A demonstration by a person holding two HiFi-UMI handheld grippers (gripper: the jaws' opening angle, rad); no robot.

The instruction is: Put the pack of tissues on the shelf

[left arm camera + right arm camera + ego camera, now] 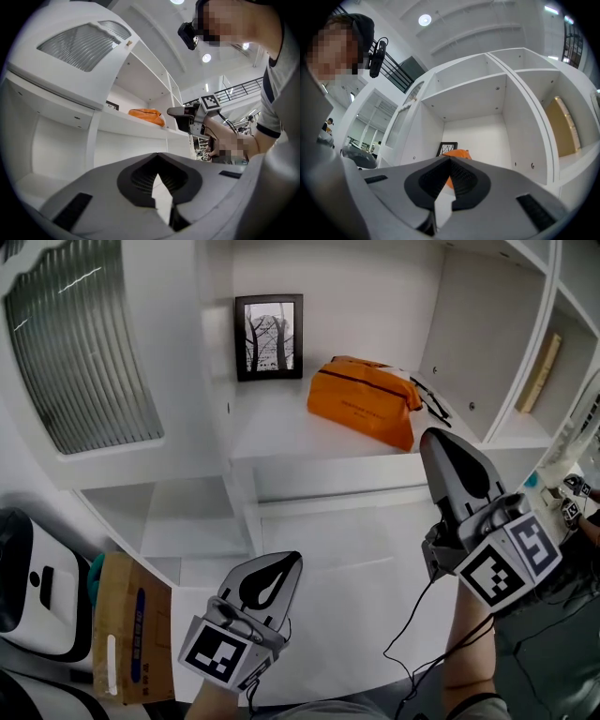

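Orange pack of tissues: lying on the shelf, at ten o'clock from the right gripper, clear of its empty, pressed-together jaws.

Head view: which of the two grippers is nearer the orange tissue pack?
The right gripper, its tip just below the orange tissue pack; the left gripper sits farther off.
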